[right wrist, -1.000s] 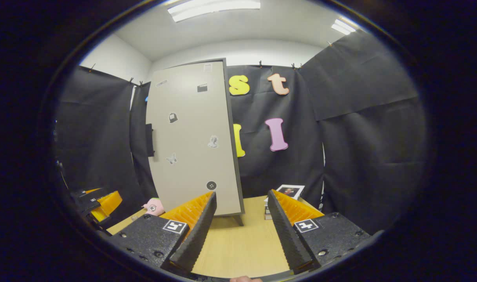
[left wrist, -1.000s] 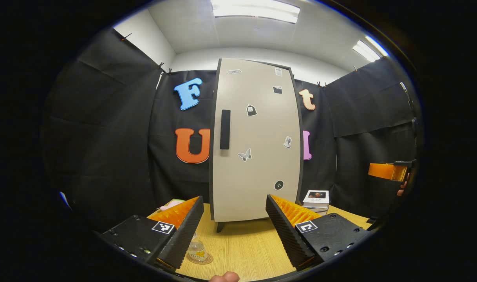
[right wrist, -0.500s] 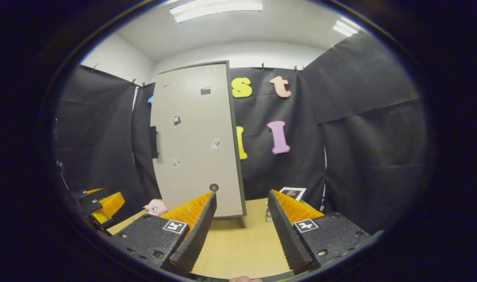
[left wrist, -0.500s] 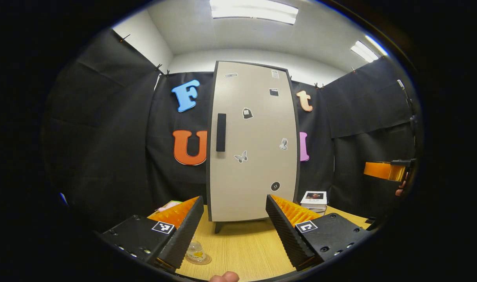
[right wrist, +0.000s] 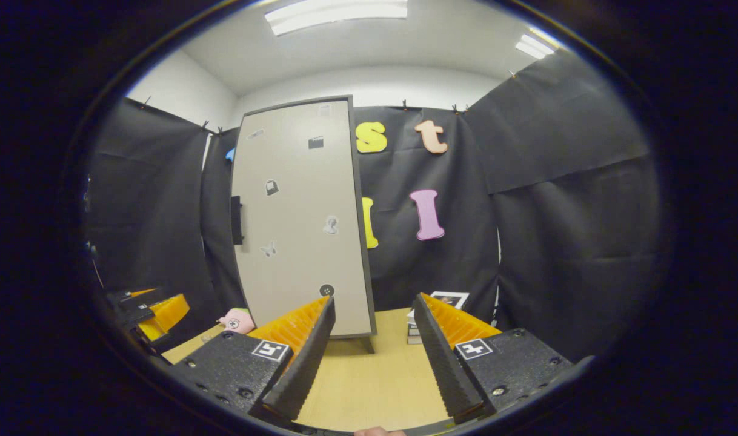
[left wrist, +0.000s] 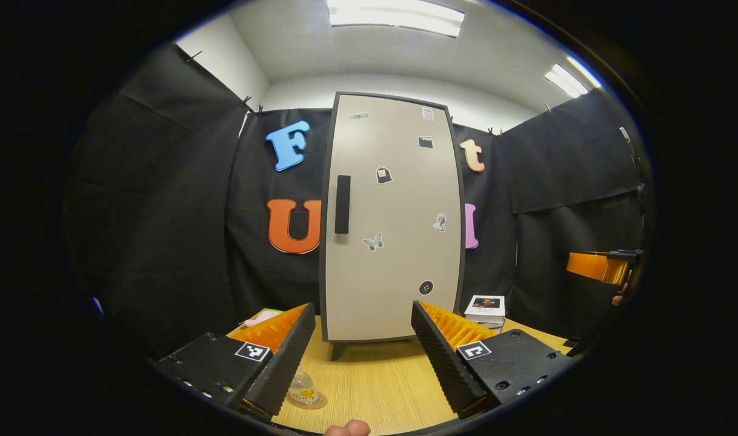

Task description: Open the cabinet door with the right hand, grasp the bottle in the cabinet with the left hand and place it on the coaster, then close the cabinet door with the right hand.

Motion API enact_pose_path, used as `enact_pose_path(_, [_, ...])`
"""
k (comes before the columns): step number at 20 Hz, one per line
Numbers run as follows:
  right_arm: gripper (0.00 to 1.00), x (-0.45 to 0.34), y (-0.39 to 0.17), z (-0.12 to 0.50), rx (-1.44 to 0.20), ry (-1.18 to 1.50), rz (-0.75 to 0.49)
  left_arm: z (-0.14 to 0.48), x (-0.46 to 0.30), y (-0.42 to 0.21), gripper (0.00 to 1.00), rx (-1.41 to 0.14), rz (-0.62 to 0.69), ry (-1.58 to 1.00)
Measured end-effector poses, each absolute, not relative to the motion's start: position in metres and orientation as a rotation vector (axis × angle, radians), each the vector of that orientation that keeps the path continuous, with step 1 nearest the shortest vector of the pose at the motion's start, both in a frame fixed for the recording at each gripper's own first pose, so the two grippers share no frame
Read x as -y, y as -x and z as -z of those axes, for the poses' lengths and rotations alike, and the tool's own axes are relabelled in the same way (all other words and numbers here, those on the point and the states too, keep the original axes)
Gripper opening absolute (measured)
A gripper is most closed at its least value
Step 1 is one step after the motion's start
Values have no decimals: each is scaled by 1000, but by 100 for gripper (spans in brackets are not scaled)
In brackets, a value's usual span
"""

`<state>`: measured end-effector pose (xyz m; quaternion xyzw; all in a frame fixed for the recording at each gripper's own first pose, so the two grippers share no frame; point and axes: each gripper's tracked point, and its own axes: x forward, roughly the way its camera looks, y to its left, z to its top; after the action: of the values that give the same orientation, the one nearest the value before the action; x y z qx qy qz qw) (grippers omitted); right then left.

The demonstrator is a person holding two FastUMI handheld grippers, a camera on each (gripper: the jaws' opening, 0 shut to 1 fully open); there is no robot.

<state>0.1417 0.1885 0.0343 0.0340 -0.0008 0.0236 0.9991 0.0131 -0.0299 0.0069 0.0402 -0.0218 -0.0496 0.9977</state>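
Note:
A tall beige cabinet [left wrist: 393,224] stands on the wooden table [left wrist: 375,381], its door closed, with a dark handle [left wrist: 343,204] on the left side. In the right gripper view the cabinet [right wrist: 302,224] rises left of centre. A small clear bottle [left wrist: 302,387] stands on a round coaster [left wrist: 311,401] near the table's front, just right of my left finger. My left gripper [left wrist: 363,354] is open and holds nothing, well short of the cabinet. My right gripper [right wrist: 372,351] is open too, with bare table between its fingers. The right gripper [left wrist: 599,266] also appears at the far right of the left gripper view.
A stack of books [left wrist: 487,309] lies right of the cabinet, and the books [right wrist: 442,306] show behind my right finger. A pink toy [right wrist: 237,321] sits left of the cabinet's foot. The left gripper [right wrist: 151,309] shows low at the left of the right gripper view.
Both views have drawn back a little from the cabinet, which looks slightly smaller. The door stays closed and the bottle stays on the coaster.

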Motion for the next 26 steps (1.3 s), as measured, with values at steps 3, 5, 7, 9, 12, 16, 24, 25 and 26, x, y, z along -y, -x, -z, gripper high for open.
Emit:
enact_pose_path(3, [86,-191,-141,-35,3,-74,-51,-11,28,-13,96,54,95,-85])
enact_pose_path(5, [85,-192,-140,-36,4,-69,-53,-13,28,-12,96,55,94,-83])
enact_pose_path(7, [85,-195,-139,-37,8,-65,-61,-14,28,-12,96,61,93,-83])
enact_pose_path(9, [85,-197,-138,-38,17,-56,-63,-16,27,-11,96,65,91,-87])
enact_pose_path(12, [86,-199,-139,-36,15,-50,-67,-17,28,-11,96,67,92,-88])
enact_pose_path(16, [86,-201,-140,-38,18,-49,-72,-21,30,-10,96,74,96,-92])
enact_pose_path(24, [85,-204,-141,-38,22,-49,-78,-24,31,-8,96,77,101,-93])
enact_pose_path(25, [86,-204,-141,-38,23,-49,-79,-23,32,-8,96,75,102,-94])
enact_pose_path(26, [85,-205,-140,-38,25,-52,-81,-22,33,-9,96,70,104,-94])
